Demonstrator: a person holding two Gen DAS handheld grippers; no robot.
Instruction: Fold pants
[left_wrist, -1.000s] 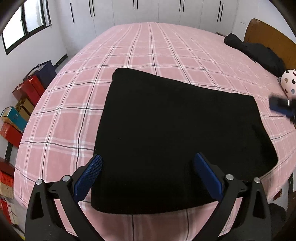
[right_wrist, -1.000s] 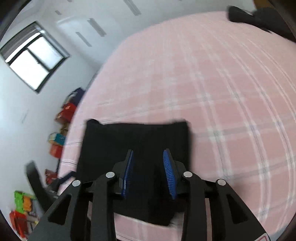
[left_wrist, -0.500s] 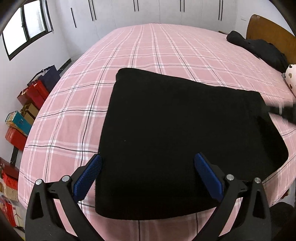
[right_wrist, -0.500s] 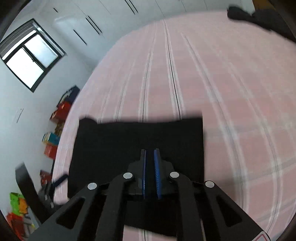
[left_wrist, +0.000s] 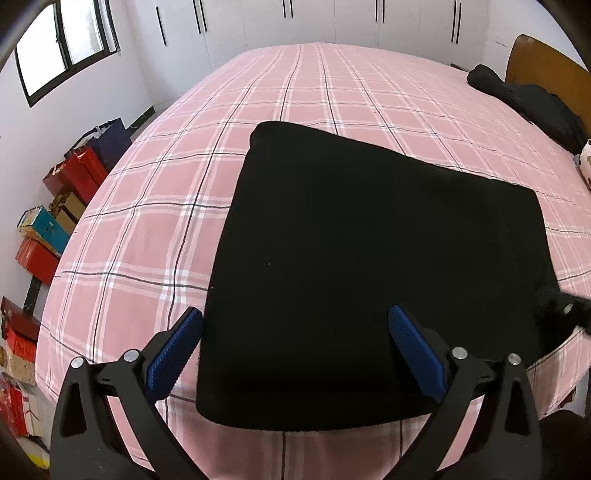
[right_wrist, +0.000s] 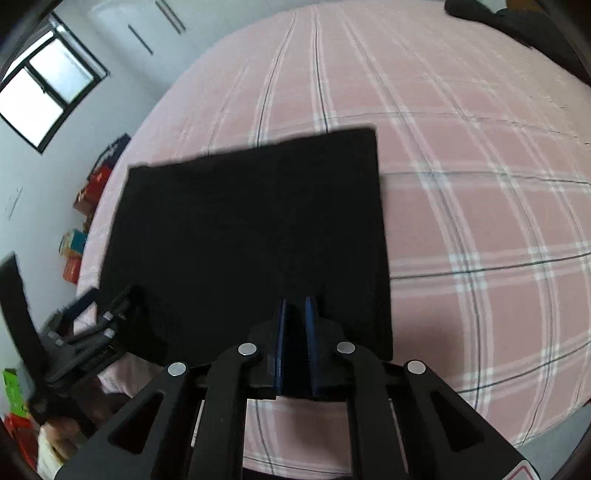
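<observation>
Pants (left_wrist: 373, 266): black, lying flat on the pink plaid bed (left_wrist: 147, 236) as a broad, roughly square slab; judged already folded at least once, another fold probably due.
Place on bed: near the edge closest to the person, near hem just short of that edge; far corner toward 11 o'clock in the left wrist view.
Long axis: hard to call, nearly as wide as deep; in the left wrist view slightly longer from 9 to 3 o'clock.
Left tongs (left_wrist: 295, 350): spread wide, nothing between the pads; hanging over the near left part of the cloth, pants lying ahead at 12 o'clock, left pad over the cloth's left edge.
Right tongs (right_wrist: 295, 325): drawn narrow, pads nearly together over the near right part of the pants; dark cloth in the slit, but black on black, so a pinch cannot be told from a mere press on top.
Same tongs from the left wrist view: blurred dark shape at 3 o'clock, on the cloth's right near corner.
Nearer hand: right tongs look down at the cloth near its right edge; left tongs look a little above it.
Relation that counts: both tongs on the near hem, one at each side, free cloth stretching away toward 12 o'clock; judged to suit carrying the near hem over toward the far one.
Risk: thick layers may slip apart if only the top one is caught.
Else: dark garment (left_wrist: 532, 103) far off at 2 o'clock by the headboard, well apart.
</observation>
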